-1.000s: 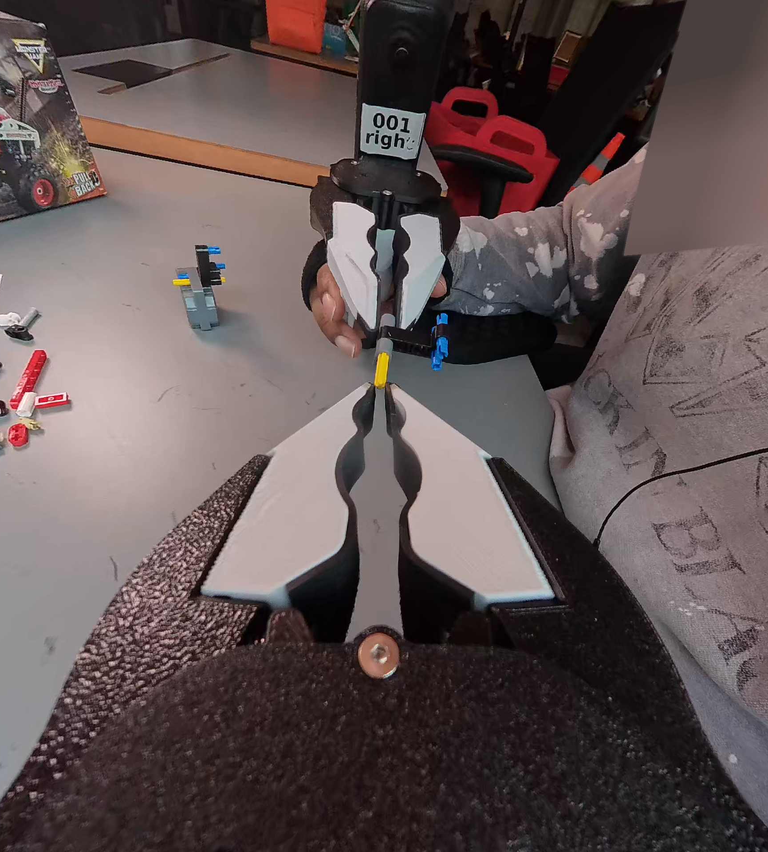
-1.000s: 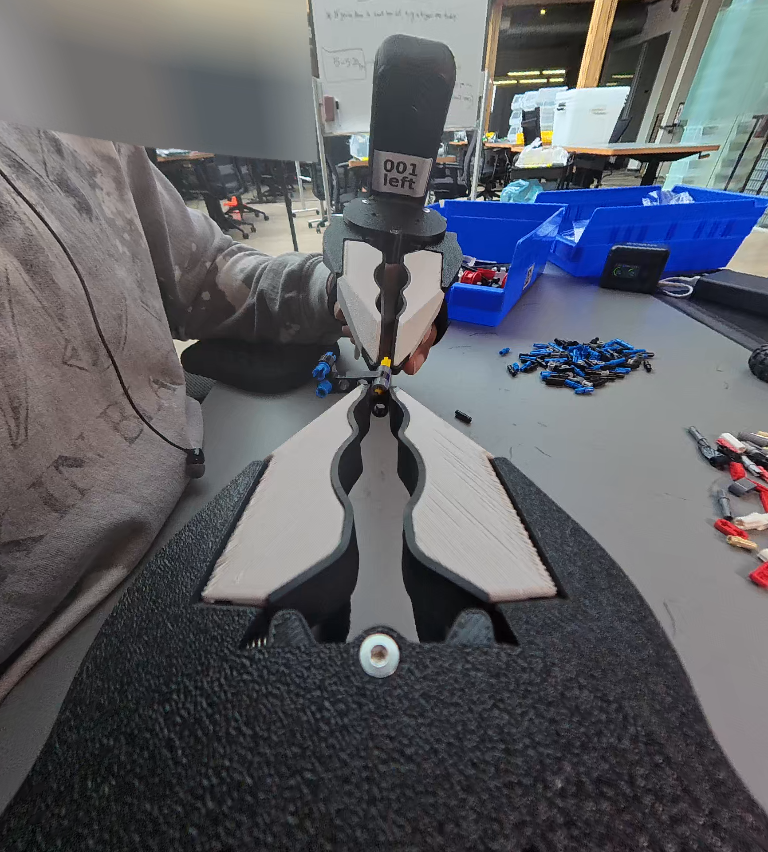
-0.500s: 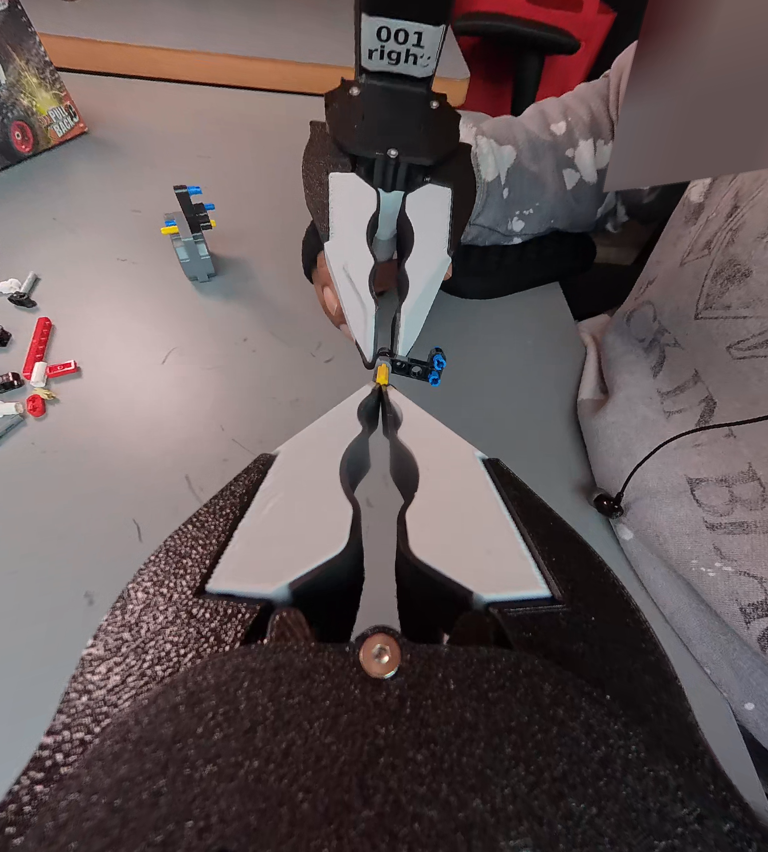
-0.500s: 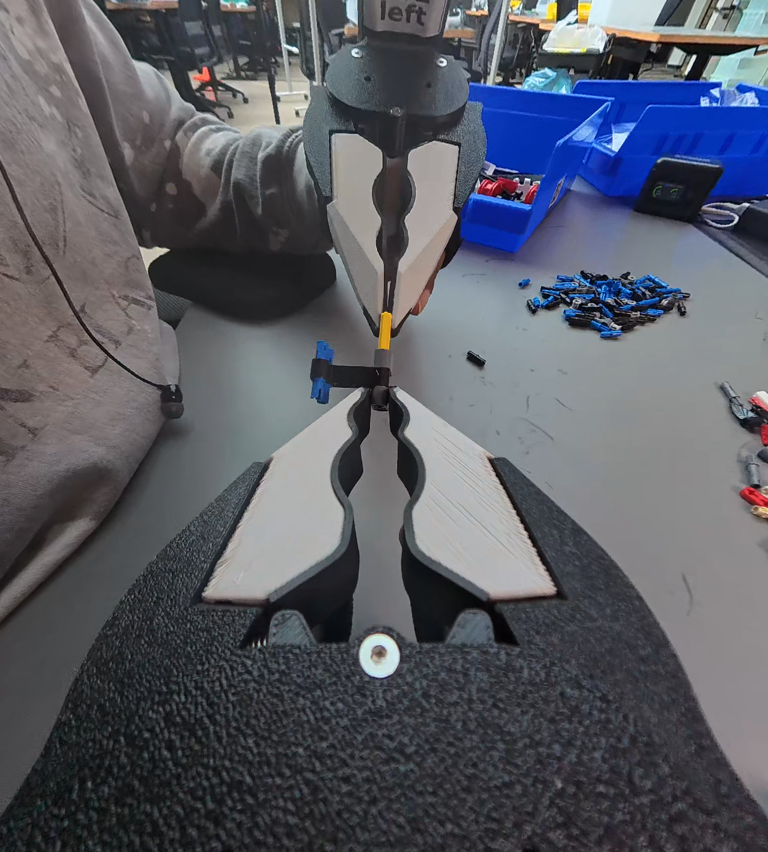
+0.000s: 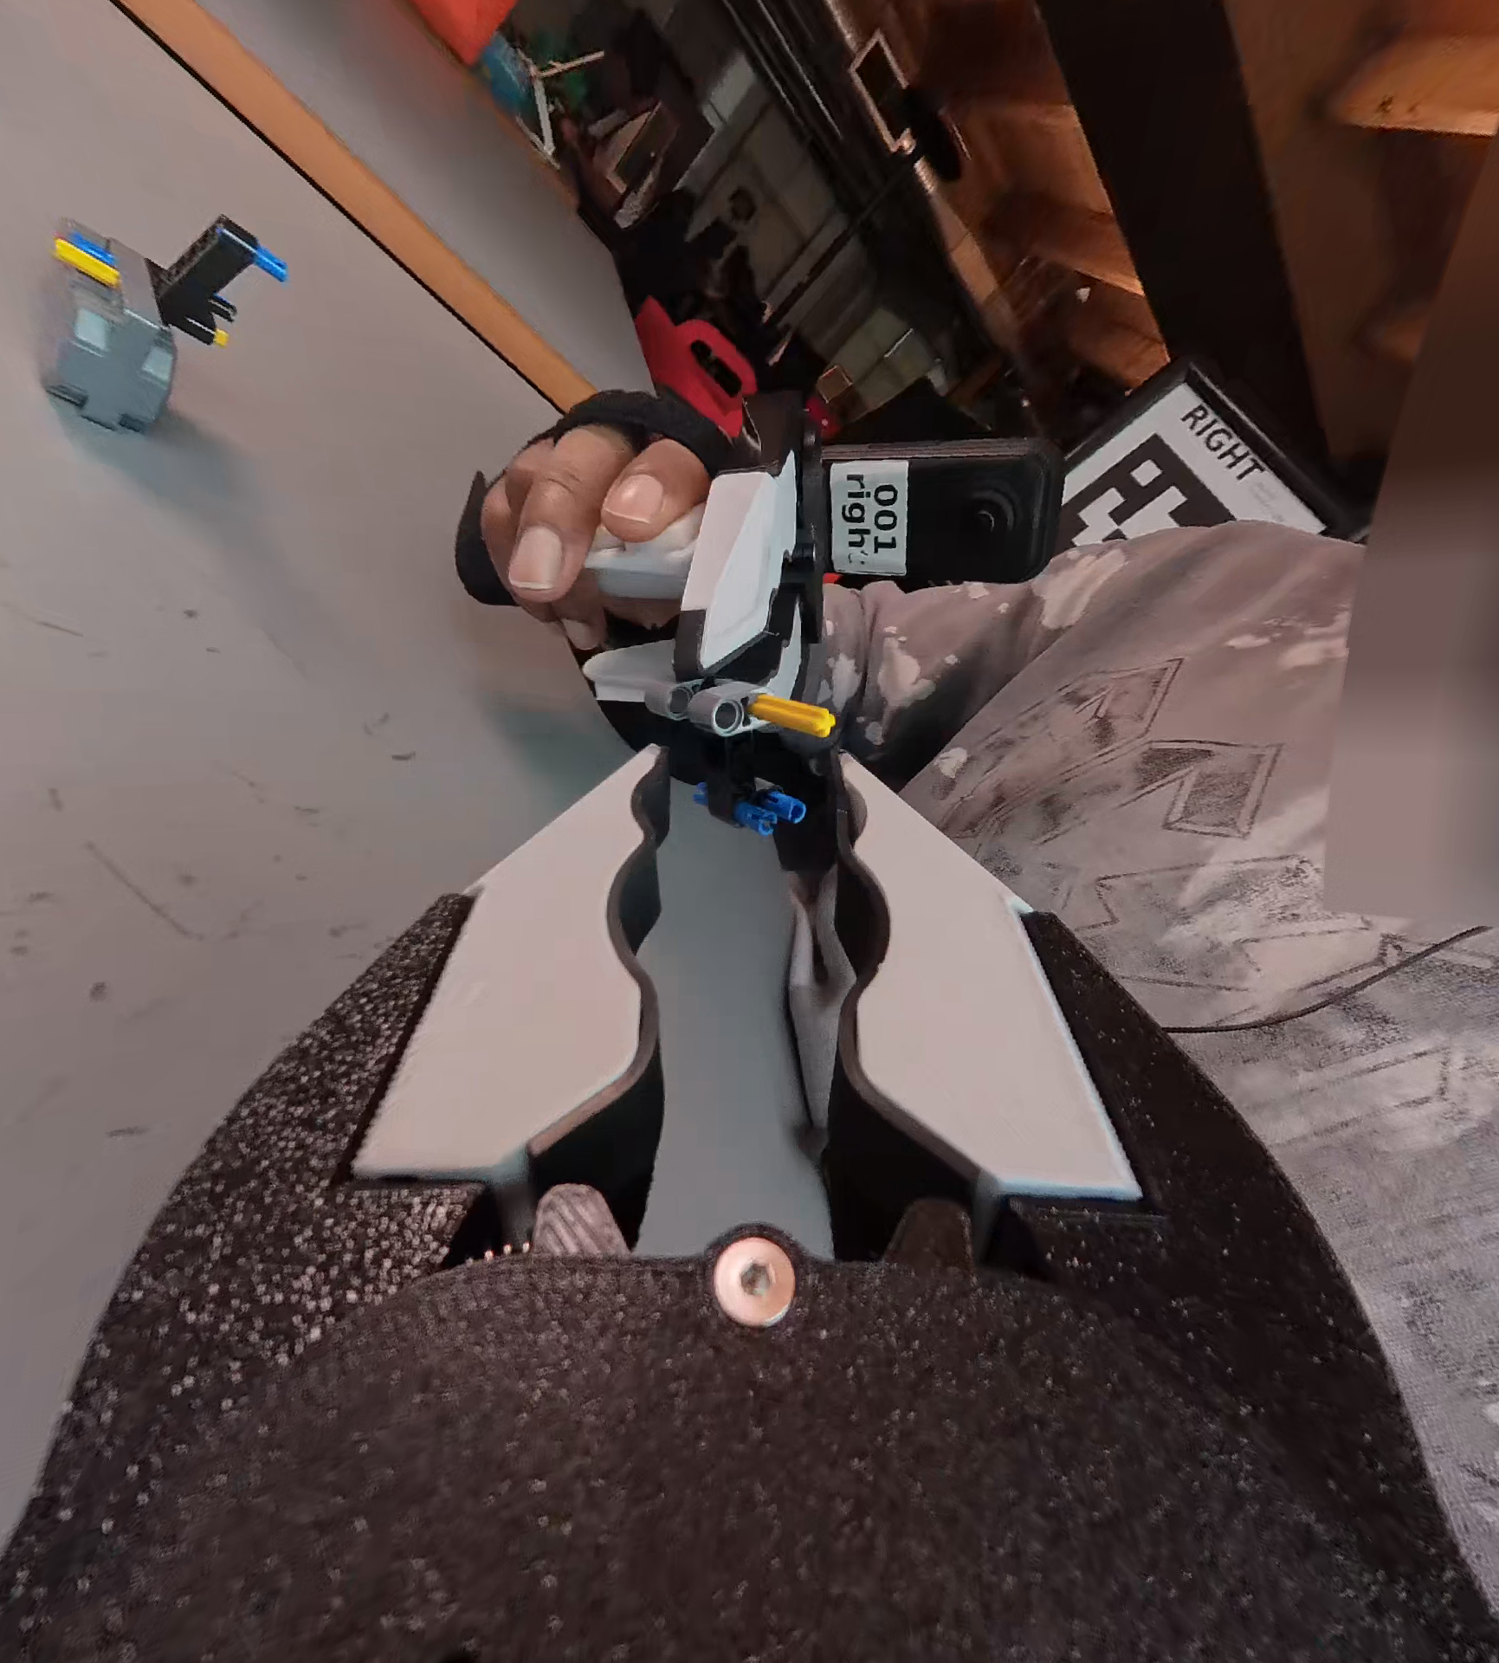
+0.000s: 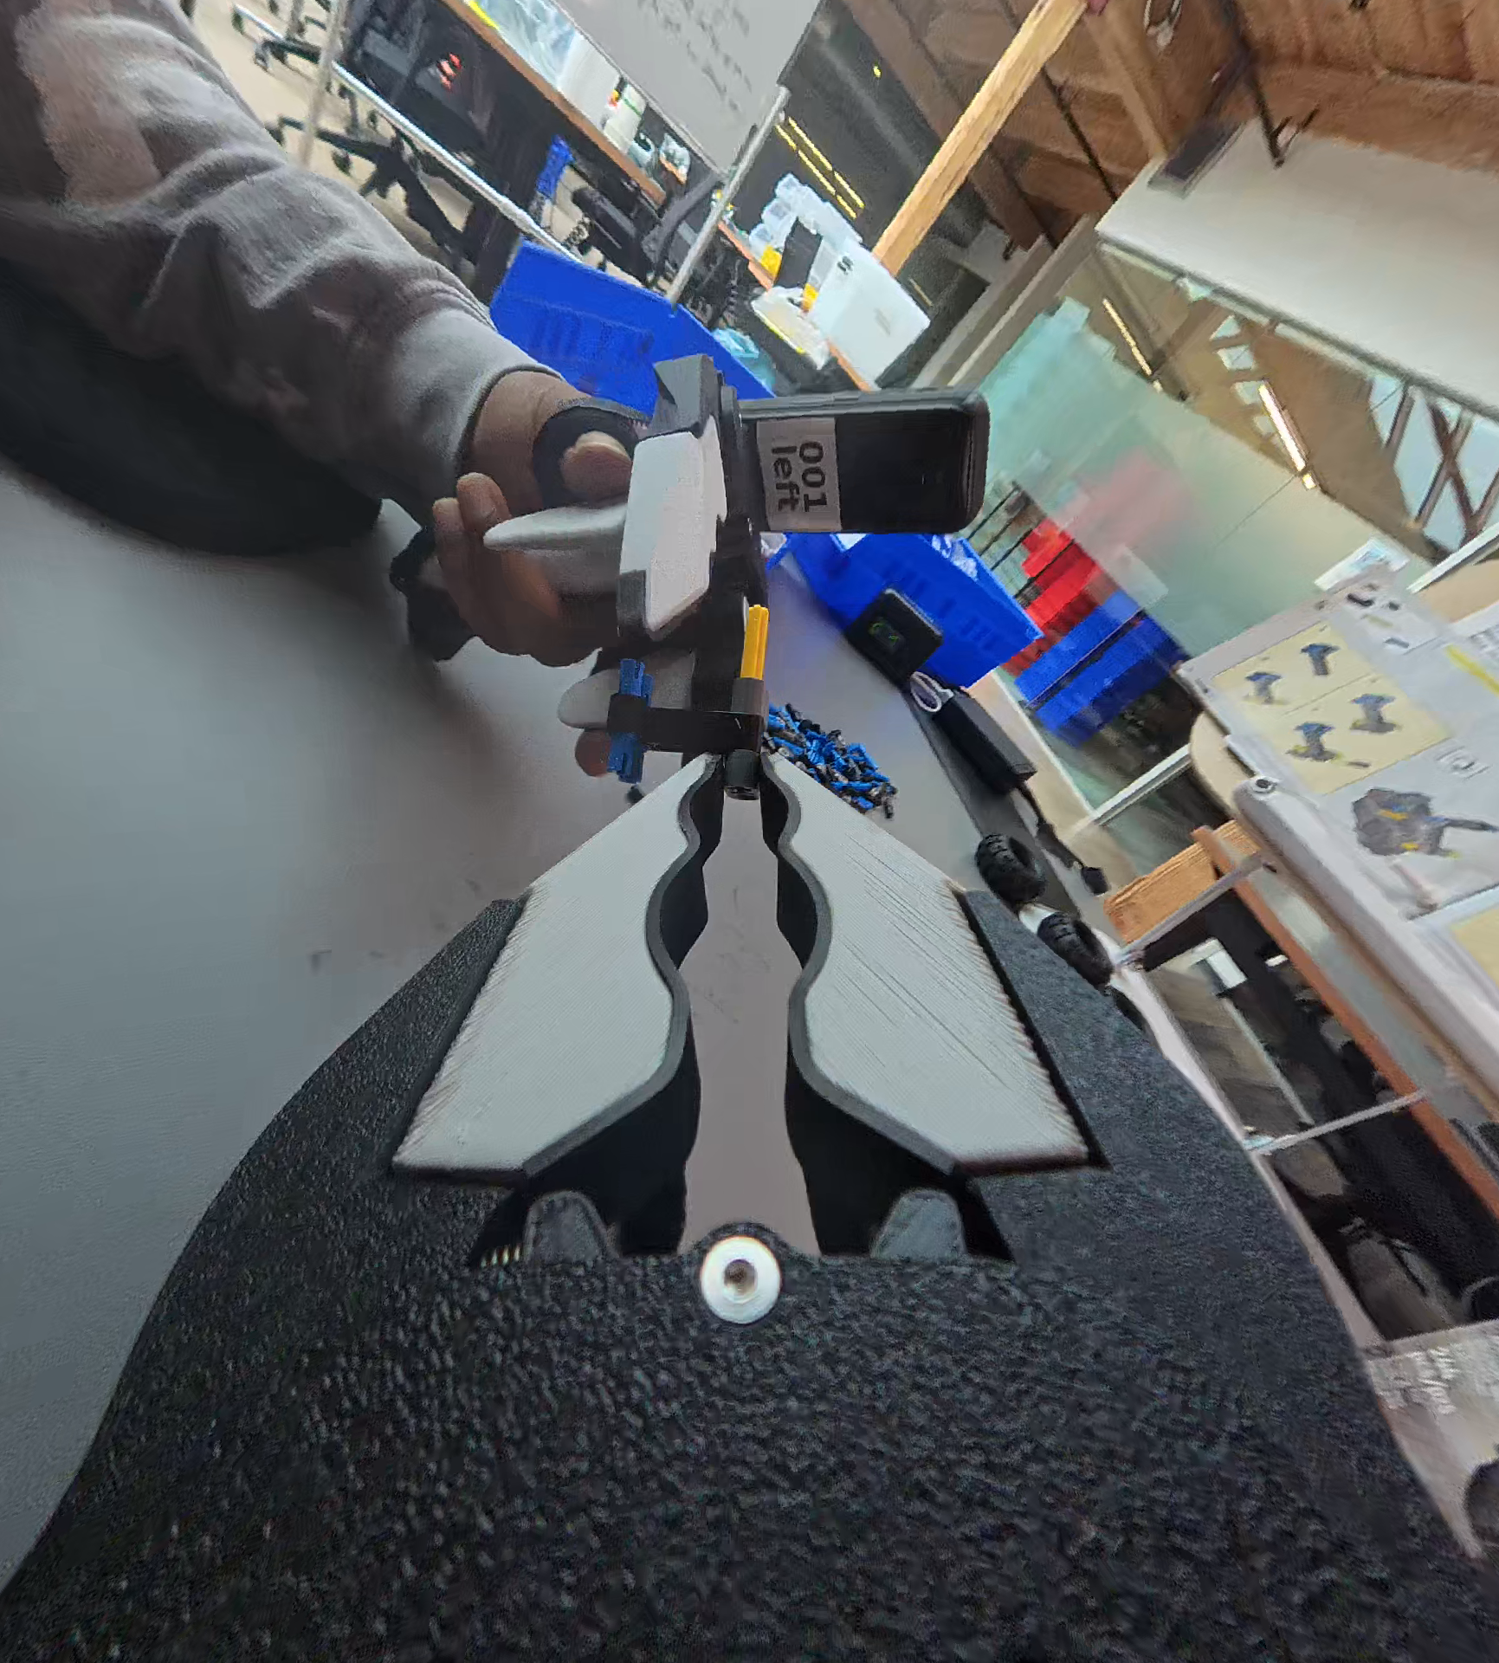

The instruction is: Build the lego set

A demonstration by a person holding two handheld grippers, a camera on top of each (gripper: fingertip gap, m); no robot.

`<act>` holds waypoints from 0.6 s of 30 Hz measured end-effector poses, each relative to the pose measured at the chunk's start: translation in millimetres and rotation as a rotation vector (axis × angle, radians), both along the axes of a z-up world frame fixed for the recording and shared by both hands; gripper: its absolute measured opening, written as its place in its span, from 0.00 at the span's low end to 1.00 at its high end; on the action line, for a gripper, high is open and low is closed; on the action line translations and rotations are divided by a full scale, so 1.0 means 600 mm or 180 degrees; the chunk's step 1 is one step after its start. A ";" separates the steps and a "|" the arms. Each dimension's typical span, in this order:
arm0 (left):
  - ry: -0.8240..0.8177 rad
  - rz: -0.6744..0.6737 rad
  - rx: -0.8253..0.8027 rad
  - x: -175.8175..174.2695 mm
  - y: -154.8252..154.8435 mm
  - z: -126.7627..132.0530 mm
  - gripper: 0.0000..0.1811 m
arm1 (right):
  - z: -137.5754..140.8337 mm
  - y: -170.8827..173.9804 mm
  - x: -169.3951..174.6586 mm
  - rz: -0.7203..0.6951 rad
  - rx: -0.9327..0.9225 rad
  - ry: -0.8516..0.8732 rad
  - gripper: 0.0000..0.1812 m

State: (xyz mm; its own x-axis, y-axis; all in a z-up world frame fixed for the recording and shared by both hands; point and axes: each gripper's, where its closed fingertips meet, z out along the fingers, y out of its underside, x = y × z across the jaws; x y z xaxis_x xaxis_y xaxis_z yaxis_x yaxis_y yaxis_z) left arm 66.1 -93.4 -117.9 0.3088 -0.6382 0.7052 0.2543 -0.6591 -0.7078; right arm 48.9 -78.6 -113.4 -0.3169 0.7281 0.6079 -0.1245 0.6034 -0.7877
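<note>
My right gripper (image 6: 741, 778) is shut on the black end of a small assembly (image 6: 691, 724): a black beam with blue pins (image 6: 628, 733) and an upright yellow axle (image 6: 754, 639). In the left wrist view the assembly (image 5: 732, 720) shows a grey connector, with the yellow axle (image 5: 790, 715) sticking out sideways. My left gripper (image 5: 747, 774) is open and empty, and the beam's blue pins (image 5: 763, 810) lie between its tips. The left gripper (image 6: 637, 675) shows side-on in the right wrist view, just behind the assembly. A grey block sub-assembly (image 5: 125, 333) stands on the table, far left.
A pile of blue and black pins (image 6: 826, 765) and black tyres (image 6: 1011, 868) lie on the grey table (image 6: 143, 765). Blue bins (image 6: 601, 333) stand behind them. Instruction pages on a stand (image 6: 1357, 720) are at the right. The person's sleeve (image 5: 1132, 720) is close on the right. Left and right tips are no more than a few centimetres apart. From either gripper's tips it is about 20 centimetres to the grey block sub-assembly (image 5: 125, 333).
My left gripper has opened and let go of the yellow axle, which stays in the assembly held by the right gripper. Both grippers have rolled about a quarter turn and lifted.
</note>
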 end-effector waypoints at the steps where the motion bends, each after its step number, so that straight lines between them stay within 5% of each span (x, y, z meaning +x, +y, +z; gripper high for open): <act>1: -0.0033 -0.0062 -0.0008 0.006 -0.004 0.002 0.13 | 0.002 -0.003 -0.002 -0.0031 0.0150 0.0083 0.04; 5: 0.0472 0.0188 0.0367 0.004 0.006 -0.005 0.11 | 0.007 0.002 -0.009 -0.0151 0.0046 0.0125 0.05; 9: 0.1507 0.0859 0.1014 -0.032 0.037 -0.017 0.11 | 0.010 0.033 -0.011 -0.0078 -0.1440 -0.0518 0.25; 12: 0.2141 0.1257 0.1441 -0.050 0.052 -0.013 0.11 | 0.022 0.036 -0.016 -0.0045 -0.2225 -0.0750 0.31; 18: 0.2971 0.1618 0.2062 -0.055 0.060 -0.005 0.12 | 0.012 0.004 -0.039 -0.0243 -0.2228 -0.0859 0.30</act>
State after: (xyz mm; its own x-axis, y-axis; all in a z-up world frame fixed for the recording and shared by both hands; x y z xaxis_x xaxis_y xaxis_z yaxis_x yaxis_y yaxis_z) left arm 32.9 -57.2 -121.0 0.8363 -0.4478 -0.3164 -0.3966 -0.0956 -0.9130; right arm 25.8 -76.2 -106.3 -0.3223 0.9417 -0.0965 0.1492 -0.0502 -0.9875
